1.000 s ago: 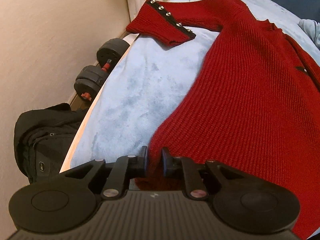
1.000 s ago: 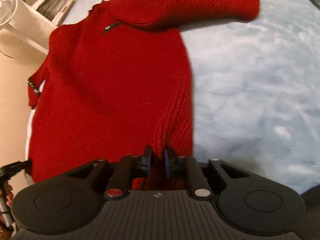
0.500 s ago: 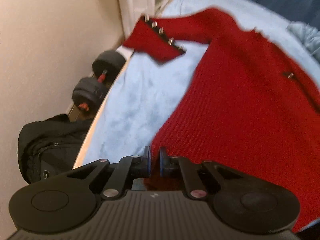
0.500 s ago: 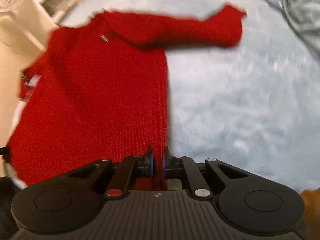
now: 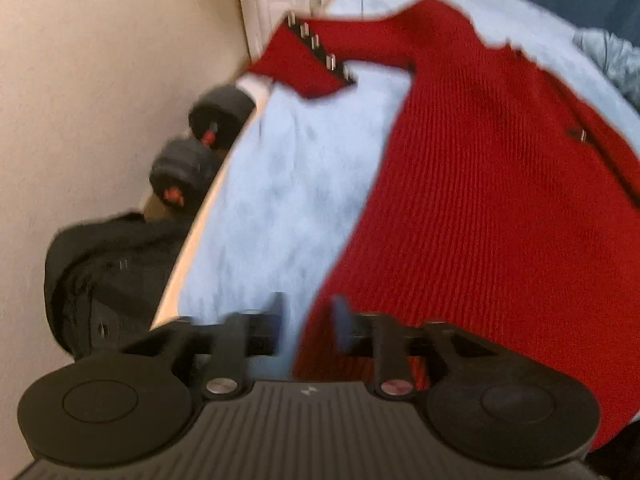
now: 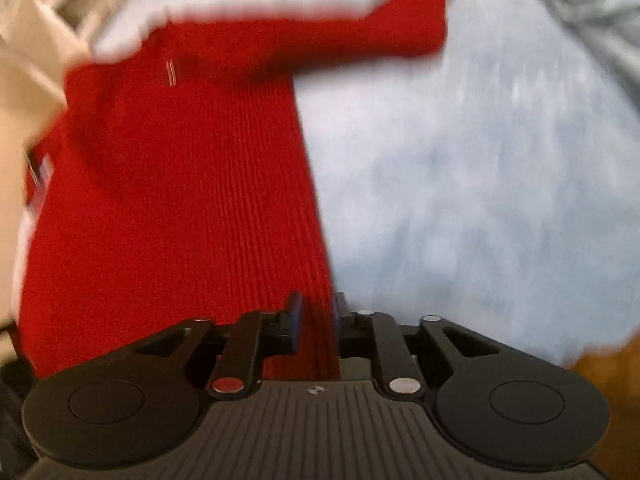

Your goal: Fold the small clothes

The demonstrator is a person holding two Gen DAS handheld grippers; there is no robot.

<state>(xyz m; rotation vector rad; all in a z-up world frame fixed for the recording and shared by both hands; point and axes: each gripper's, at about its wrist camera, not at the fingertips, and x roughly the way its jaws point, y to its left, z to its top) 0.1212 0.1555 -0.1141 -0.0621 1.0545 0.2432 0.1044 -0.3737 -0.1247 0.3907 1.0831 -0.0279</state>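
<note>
A red knit sweater [image 5: 480,184] lies spread flat on a light blue blanket [image 5: 288,168], sleeves out to the sides. One cuff with metal buttons [image 5: 316,46] reaches the bed's edge. My left gripper [image 5: 308,320] sits at the sweater's bottom hem corner, its jaws parted with the hem edge between them. In the right wrist view the sweater [image 6: 180,184] fills the left half. My right gripper [image 6: 317,320] is at the other hem corner, its jaws a little apart with red fabric between them. Both views are blurred by motion.
Black dumbbells [image 5: 200,148] and a black bag [image 5: 112,276] lie on the floor beside the bed by a beige wall. A white shelf unit [image 6: 60,4] stands beyond the bed. Grey-blue clothes [image 6: 592,12] lie at the far right of the blanket [image 6: 480,184].
Both grippers have opened from their grip on the hem corners. The sweater now lies stretched out flat, and both cameras have pulled back slightly.
</note>
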